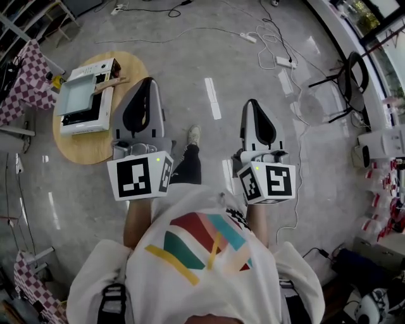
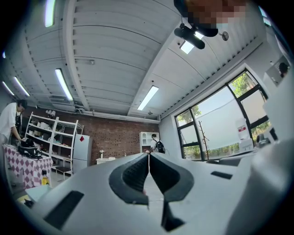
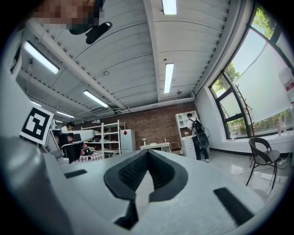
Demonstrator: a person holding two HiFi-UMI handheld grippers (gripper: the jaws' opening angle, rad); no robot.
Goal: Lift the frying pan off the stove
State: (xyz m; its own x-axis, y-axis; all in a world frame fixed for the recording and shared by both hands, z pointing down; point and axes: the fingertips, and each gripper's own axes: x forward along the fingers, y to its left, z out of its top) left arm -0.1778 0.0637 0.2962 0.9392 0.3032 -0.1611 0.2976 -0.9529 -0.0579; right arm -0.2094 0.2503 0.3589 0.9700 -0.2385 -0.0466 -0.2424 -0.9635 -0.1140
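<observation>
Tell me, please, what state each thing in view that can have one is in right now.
Left gripper: shut, nothing between its jaws.
Right gripper: shut, empty too.
White appliance: flat on the round table, untouched, apart from both grippers.
Black chair: upright, unoccupied.
Frying pan: not made out in any view.

Room bright, evenly lit. Sources: daylight through window (image 3: 271,92), plus ceiling strip lights (image 3: 168,78) running away from window. Window panes overexposed, washed near white.

Head view: glossy floor (image 1: 190,63) left of window (image 1: 370,16) shows pale streak reflections of strip lights. Shadows soft, faint. Mild barrel distortion.

Gripper views: heavy fisheye, ceiling ribs bowed, dark vignette at corners. Left gripper (image 2: 148,155) and right gripper (image 3: 147,152) slightly soft where nearest lens. Brick wall (image 3: 151,124) beside window sharper.
</observation>
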